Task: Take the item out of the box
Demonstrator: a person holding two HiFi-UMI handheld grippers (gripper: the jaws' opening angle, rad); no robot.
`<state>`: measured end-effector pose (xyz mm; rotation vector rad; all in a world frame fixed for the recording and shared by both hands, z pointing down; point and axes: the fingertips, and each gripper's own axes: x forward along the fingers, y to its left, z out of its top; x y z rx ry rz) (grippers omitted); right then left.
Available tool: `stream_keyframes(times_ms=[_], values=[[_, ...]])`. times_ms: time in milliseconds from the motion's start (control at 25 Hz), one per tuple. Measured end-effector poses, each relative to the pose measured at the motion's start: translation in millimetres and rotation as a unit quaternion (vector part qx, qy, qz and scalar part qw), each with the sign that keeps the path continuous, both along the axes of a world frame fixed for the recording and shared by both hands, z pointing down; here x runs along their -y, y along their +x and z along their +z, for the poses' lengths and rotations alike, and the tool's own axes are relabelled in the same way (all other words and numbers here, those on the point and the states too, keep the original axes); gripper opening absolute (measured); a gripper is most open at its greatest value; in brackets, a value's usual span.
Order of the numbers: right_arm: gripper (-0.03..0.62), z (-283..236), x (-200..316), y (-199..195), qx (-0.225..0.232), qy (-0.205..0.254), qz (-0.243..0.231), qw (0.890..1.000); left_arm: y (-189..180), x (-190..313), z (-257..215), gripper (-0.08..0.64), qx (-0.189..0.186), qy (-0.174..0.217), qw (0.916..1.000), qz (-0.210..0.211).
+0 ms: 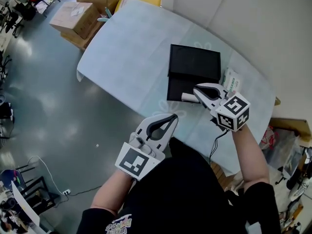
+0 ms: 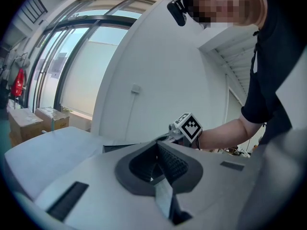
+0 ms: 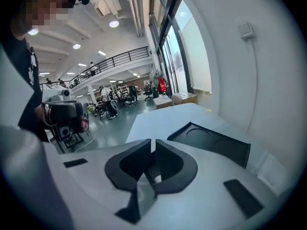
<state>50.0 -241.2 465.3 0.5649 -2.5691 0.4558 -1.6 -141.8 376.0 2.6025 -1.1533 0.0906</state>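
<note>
An open black box lies on the cloth-covered table (image 1: 131,52), its lid (image 1: 194,62) flat behind the base (image 1: 174,87). A white roll-shaped item (image 1: 187,97) rests at the front of the base. My right gripper (image 1: 196,88) is shut, with its tips right over that item; I cannot tell whether they touch it. In the right gripper view the jaws (image 3: 152,145) meet with nothing between them, and the black lid (image 3: 211,143) lies ahead. My left gripper (image 1: 173,116) is shut and empty, hanging near the table's front edge. Its own view shows the jaws (image 2: 157,147) closed.
A small white and green packet (image 1: 232,80) lies right of the box. Cardboard boxes (image 1: 78,16) stand on the grey floor beyond the table's far left end. A white wall runs behind the table.
</note>
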Motion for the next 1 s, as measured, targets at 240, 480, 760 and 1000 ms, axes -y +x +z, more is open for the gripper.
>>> stream_keyframes(times_ms=[240,480,760,1000], values=[[0.075,53,5,1,-0.084,-0.042,-0.066,0.993,-8,10,6,0.009,0.001,-0.008,0.9999,-0.013],[0.115,106,4,4,-0.161,-0.094,-0.12,0.975,-16,14,16,0.009,0.0,-0.022,0.9994,-0.025],[0.149,137,1,9,-0.226,-0.13,-0.176,0.949,-22,13,22,0.009,-0.004,-0.037,0.9985,-0.041],[0.16,157,2,5,-0.269,-0.14,-0.221,0.927,-33,15,31,0.009,-0.007,-0.042,0.9978,-0.051]])
